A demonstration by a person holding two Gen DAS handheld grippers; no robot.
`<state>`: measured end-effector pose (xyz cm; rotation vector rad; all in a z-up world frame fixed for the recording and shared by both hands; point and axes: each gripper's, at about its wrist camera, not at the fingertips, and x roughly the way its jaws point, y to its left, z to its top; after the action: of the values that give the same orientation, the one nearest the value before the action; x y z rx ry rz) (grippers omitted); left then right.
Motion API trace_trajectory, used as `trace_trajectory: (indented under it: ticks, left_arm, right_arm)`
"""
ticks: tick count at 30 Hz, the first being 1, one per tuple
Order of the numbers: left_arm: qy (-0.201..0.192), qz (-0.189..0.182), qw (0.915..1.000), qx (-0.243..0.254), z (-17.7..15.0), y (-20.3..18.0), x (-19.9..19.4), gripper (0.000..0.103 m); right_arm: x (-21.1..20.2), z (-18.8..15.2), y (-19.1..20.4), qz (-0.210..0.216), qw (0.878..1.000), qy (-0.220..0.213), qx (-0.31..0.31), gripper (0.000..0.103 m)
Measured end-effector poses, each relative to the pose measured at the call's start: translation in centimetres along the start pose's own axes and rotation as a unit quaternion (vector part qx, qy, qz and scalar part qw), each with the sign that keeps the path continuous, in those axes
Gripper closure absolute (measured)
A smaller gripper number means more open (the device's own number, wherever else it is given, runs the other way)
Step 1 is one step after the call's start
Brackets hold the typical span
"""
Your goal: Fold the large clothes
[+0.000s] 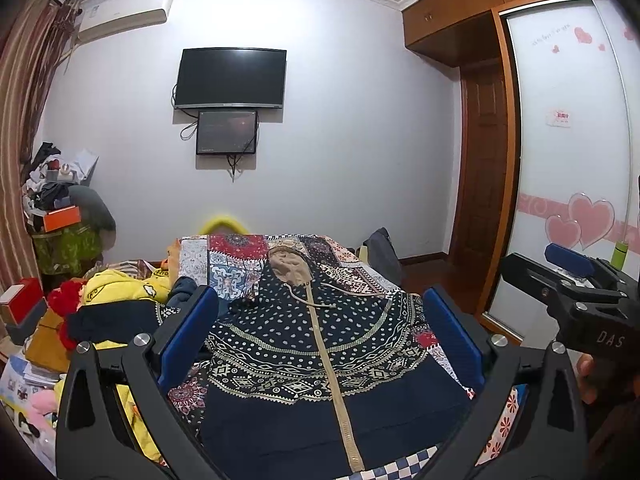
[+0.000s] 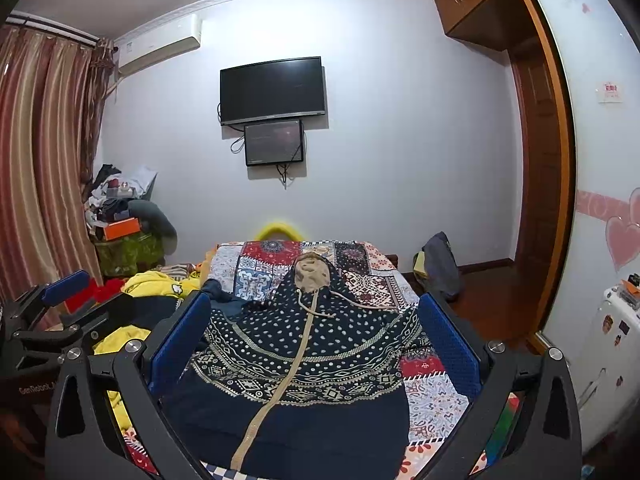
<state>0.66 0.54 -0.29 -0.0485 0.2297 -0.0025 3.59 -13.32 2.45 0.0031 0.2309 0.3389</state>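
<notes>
A navy hooded jacket (image 1: 316, 344) with dotted and geometric bands and a tan zipper lies flat on the patchwork bedspread (image 1: 240, 256), hood (image 1: 288, 266) pointing away. Its sleeves look folded in over the body. My left gripper (image 1: 320, 312) hovers above the jacket, open, blue pads wide apart and empty. My right gripper (image 2: 316, 320) hovers likewise over the same jacket (image 2: 304, 360), open and empty. The right gripper (image 1: 576, 280) also shows at the right edge of the left wrist view; the left gripper (image 2: 60, 296) shows at the left of the right wrist view.
A yellow garment (image 1: 128, 288) and other clothes are piled on the bed's left side. A cluttered stand (image 1: 60, 232) sits by the curtain. A dark bag (image 2: 440, 264) stands on the floor at right. A wardrobe (image 1: 568, 160) with heart stickers lines the right wall.
</notes>
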Motion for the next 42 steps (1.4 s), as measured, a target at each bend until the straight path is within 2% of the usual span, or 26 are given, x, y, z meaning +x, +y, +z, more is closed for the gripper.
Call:
trace_trajectory:
  ticks: [42]
  left_arm:
    - [0.002,0.013,0.9999,-0.011,-0.03,0.85,0.74,0.000]
  right_arm:
    - [0.70,-0.06,0.37,0.004,1.000,0.009,0.002,0.000]
